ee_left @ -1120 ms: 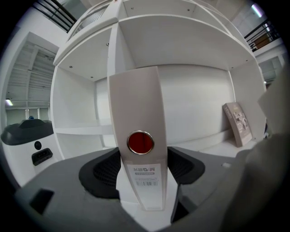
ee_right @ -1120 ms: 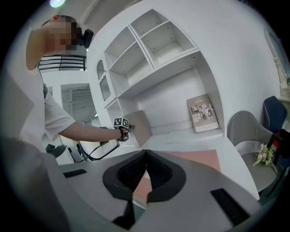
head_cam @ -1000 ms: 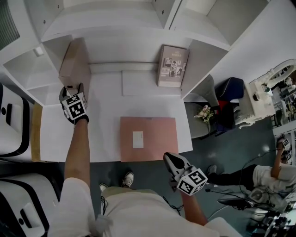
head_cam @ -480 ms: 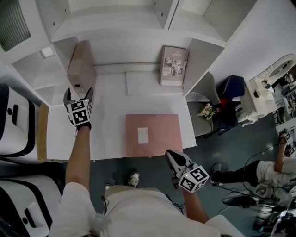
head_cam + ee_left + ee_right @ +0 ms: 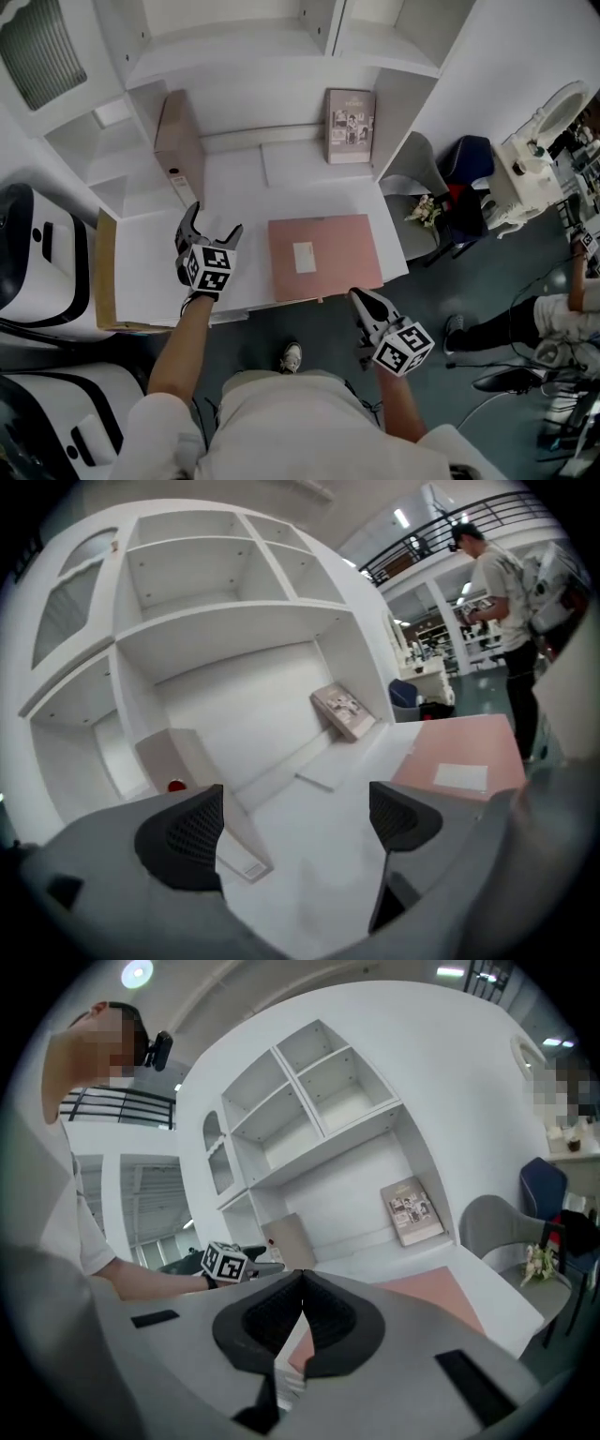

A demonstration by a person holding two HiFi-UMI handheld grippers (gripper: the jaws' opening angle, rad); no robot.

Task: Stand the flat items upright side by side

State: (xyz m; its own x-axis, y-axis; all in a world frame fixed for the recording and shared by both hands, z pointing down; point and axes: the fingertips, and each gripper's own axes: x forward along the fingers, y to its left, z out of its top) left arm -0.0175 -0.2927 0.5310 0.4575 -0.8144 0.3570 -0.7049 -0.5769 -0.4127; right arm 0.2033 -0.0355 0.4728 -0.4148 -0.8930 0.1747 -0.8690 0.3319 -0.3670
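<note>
Leftward no longer, the left gripper [image 5: 214, 221] had drawn away from the brown file [image 5: 178, 145] and come over the middle of the white desk [image 5: 141, 272]. Its jaws had just been opening and stood released, with nothing between them. The right gripper [image 5: 359, 296] hung at the desk's front edge, clenched on nothing. Its own view showed the pads meeting, which the head view did not. The left gripper view showed a red dot [image 5: 175, 786] on the file's spine, unseen from above. The file stood upright against the shelf's left wall. The pink folder [image 5: 323, 255], with a white label, lay flat near the front edge. A book [image 5: 352, 125] stood against the back wall.
</note>
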